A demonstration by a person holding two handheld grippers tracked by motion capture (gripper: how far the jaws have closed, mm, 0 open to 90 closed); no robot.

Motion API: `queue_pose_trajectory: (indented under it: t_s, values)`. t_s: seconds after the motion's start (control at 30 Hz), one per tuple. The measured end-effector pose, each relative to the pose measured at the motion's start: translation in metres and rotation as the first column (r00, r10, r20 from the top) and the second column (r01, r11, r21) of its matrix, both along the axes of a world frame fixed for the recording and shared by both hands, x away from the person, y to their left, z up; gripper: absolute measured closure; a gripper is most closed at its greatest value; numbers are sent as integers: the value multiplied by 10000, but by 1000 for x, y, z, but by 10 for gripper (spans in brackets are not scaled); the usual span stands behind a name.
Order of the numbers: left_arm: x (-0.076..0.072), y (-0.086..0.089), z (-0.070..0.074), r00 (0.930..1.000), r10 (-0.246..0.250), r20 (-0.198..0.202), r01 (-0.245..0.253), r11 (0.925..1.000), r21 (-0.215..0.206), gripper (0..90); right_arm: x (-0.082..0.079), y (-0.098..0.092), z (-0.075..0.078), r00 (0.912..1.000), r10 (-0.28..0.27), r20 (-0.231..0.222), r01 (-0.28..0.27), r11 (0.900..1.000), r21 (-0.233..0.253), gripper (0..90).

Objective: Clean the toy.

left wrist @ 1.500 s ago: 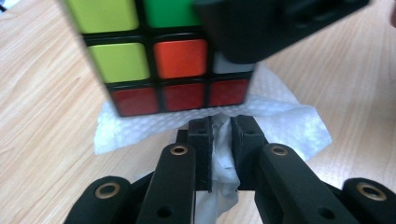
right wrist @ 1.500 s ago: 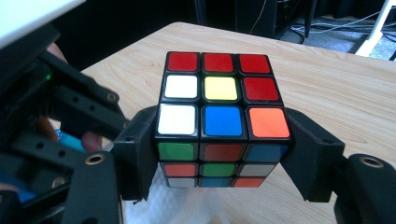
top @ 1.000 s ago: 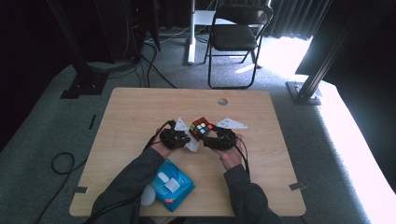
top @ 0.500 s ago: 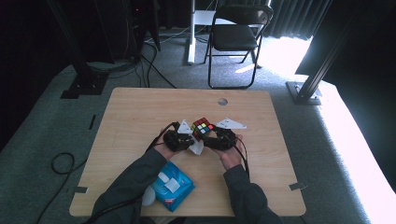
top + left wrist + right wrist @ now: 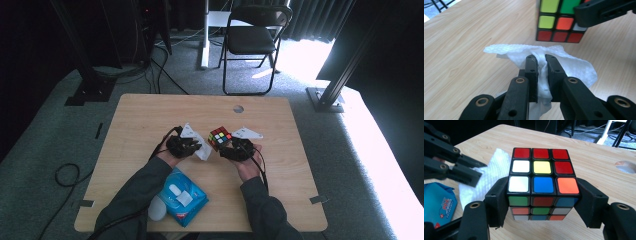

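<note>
1. The table (image 5: 150, 120) is pale wood-grain laminate, flat and smooth, with a blue wipes packet (image 5: 184, 196) near my edge.
2. My right gripper (image 5: 543, 195) clamps a glossy scrambled puzzle cube (image 5: 541, 173) by two opposite sides, held just above the table's middle.
3. My left gripper (image 5: 541, 62) pinches a soft, crumpled white wipe (image 5: 574, 66) in narrow jaws; the cube sits just ahead and to its right, nearly touching, so wiping looks next.

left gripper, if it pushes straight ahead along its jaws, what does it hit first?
Likely the Rubik's cube, held just ahead in the right gripper. The left gripper is shut on a white tissue, so the tissue's front edge would touch first. The gap is hard to judge.
</note>
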State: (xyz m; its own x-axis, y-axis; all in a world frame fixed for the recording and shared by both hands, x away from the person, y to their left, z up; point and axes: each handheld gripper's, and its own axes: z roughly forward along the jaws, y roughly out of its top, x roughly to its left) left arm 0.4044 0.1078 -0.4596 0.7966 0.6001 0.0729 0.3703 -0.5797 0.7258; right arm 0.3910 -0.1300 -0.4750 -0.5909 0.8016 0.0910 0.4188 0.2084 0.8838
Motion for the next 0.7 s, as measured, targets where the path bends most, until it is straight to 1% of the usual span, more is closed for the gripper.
queue_pose_trajectory:
  t_s: [0.27, 0.4, 0.6, 0.7]
  values:
    - [3, 12, -1, 9994, 338, -24, -338, 9994, -67, 816, 1, 1, -5, 10000, 4, -38, -5, 9999, -161, 342]
    - [4, 17, -1, 9989, 467, -54, -467, 9989, -91, 816, 2, 2, -7, 10000, 19, -44, -20, 9993, -366, 342]
    - [6, 22, -3, 9978, 657, -119, -657, 9978, 25, 816, 4, 3, -14, 9998, 153, -147, -162, 9978, -648, 342]
    - [7, 23, -4, 9971, 744, -138, -744, 9972, 30, 816, 6, 2, -17, 9996, 151, -230, -166, 9975, -688, 342]
